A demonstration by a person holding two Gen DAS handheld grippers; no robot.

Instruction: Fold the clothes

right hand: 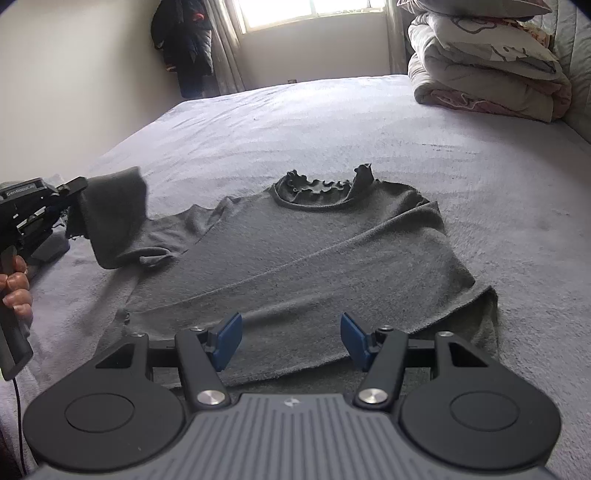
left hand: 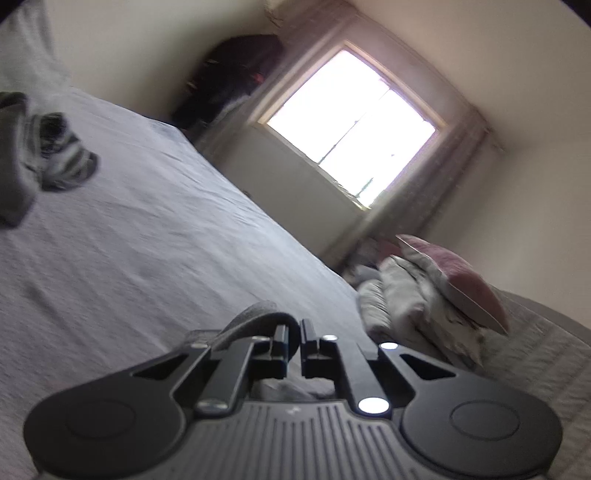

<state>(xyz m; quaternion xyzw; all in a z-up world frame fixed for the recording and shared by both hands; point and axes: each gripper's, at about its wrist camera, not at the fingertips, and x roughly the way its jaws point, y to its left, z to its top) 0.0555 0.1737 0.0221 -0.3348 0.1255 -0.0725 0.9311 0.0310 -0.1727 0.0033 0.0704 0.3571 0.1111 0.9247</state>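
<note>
A dark grey top [right hand: 295,251] with a frilled collar [right hand: 317,186] lies flat on the lilac bed sheet [right hand: 369,122]. My left gripper [left hand: 294,347] is shut on the top's left sleeve [left hand: 251,317]. In the right wrist view the left gripper [right hand: 70,195] holds that sleeve [right hand: 114,218] lifted above the sheet at the far left. My right gripper [right hand: 291,341] is open and empty, its blue pads [right hand: 227,339] just above the top's lower hem.
Folded quilts and pillows [right hand: 484,59] are stacked at the bed's far right corner. A small pile of striped and grey clothes [left hand: 55,155] lies on the bed in the left wrist view. A dark coat [right hand: 184,40] hangs beside the window [right hand: 306,11].
</note>
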